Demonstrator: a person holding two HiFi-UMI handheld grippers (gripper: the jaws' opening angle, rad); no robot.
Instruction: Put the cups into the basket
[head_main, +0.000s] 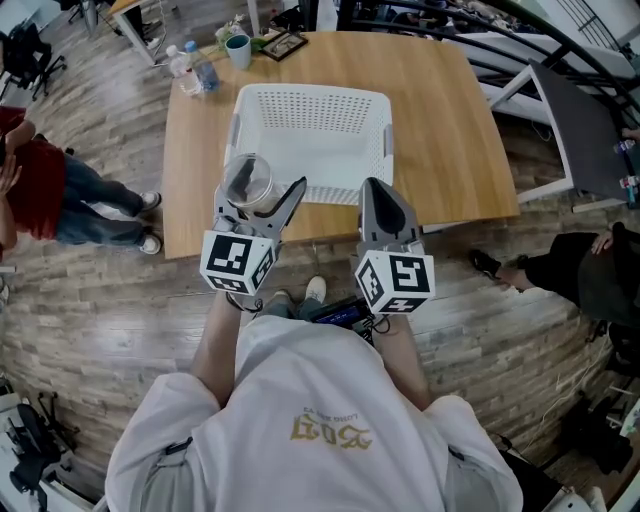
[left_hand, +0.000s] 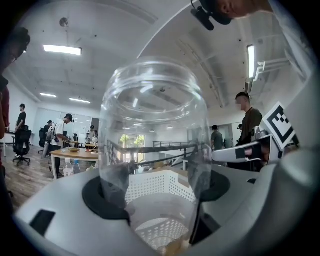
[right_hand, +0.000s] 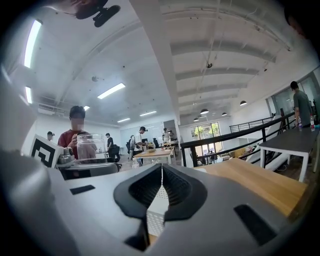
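Observation:
A clear glass cup (head_main: 248, 182) stands upright between the fingers of my left gripper (head_main: 262, 192), which is shut on it just over the near left corner of the white perforated basket (head_main: 312, 108). In the left gripper view the cup (left_hand: 152, 125) fills the middle, with the dark pads (left_hand: 106, 196) pressed on its lower sides. My right gripper (head_main: 386, 205) is shut and empty at the basket's near right corner. Its pads meet in the right gripper view (right_hand: 161, 175); the cup (right_hand: 91, 146) shows at the left there.
The basket sits on a wooden table (head_main: 450, 130). At the table's far edge stand a teal mug (head_main: 238, 50), water bottles (head_main: 194, 70) and a dark frame (head_main: 284, 43). A person in red (head_main: 40, 190) sits left of the table; metal racks (head_main: 560, 110) stand to its right.

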